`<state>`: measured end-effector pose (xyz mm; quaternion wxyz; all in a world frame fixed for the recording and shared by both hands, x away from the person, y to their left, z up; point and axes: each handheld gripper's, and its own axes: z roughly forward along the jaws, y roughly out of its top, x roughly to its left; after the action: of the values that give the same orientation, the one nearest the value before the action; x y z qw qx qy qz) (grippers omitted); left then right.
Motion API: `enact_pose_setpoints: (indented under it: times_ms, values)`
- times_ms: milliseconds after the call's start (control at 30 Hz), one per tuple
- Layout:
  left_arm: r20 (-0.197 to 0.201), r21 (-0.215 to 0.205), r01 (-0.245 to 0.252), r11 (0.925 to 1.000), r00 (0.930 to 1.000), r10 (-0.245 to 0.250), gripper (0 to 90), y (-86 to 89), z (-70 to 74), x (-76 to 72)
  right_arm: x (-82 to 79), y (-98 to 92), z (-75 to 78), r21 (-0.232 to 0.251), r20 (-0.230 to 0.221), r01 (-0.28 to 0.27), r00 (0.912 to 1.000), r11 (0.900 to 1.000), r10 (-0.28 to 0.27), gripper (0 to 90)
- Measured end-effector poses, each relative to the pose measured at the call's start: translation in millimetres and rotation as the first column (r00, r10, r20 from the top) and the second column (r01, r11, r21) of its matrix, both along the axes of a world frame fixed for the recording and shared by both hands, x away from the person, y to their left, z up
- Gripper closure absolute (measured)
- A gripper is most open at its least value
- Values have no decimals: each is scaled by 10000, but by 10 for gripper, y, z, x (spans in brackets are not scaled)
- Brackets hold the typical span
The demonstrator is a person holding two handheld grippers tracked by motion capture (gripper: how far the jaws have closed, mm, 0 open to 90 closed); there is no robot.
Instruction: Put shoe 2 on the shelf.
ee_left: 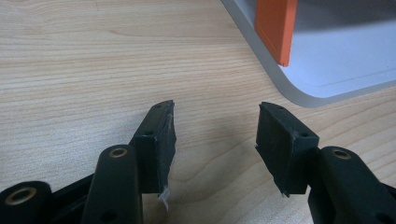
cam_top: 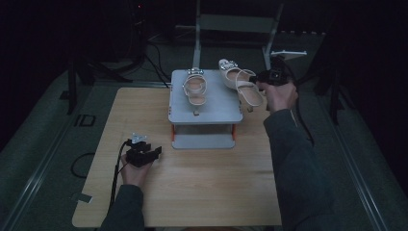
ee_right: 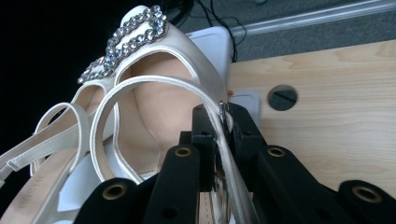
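A cream high-heeled sandal [cam_top: 239, 81] with a rhinestone buckle hangs in the air beside the right edge of the grey two-tier stand [cam_top: 226, 111]. My right gripper [cam_top: 256, 80] is shut on its ankle strap [ee_right: 223, 140], with the strap pinched between the pads; the buckle [ee_right: 126, 37] points away from me. A second matching sandal [cam_top: 196, 89] stands on the stand's top shelf. My left gripper [cam_top: 153, 153] rests low over the wooden table at the front left, jaws open and empty [ee_left: 215, 135].
The stand has orange posts [ee_left: 275, 28] and a grey base plate [ee_left: 336, 65] just ahead of the left gripper. The wooden table [cam_top: 192, 183] has a round hole [ee_right: 282, 97]. Dark floor, cables and a metal frame [cam_top: 235, 24] lie beyond.
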<state>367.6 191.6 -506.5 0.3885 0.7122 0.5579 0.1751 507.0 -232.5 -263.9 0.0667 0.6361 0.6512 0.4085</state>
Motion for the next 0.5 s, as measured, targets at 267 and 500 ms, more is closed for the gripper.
enact_pose_setpoints:
  times_ms: [267, 500]
  values:
    - [14, -54, -8, 10000, 10000, 8, 473, 1, -1, 8, 90, 389, -22, -379, -582, -4, 9983, 9993, -19, 832]
    - [-8, -88, 8, 10000, 10000, -8, 474, 7, -1, 13, 151, 556, -57, -621, -1060, 147, 9941, 9980, -212, 829]
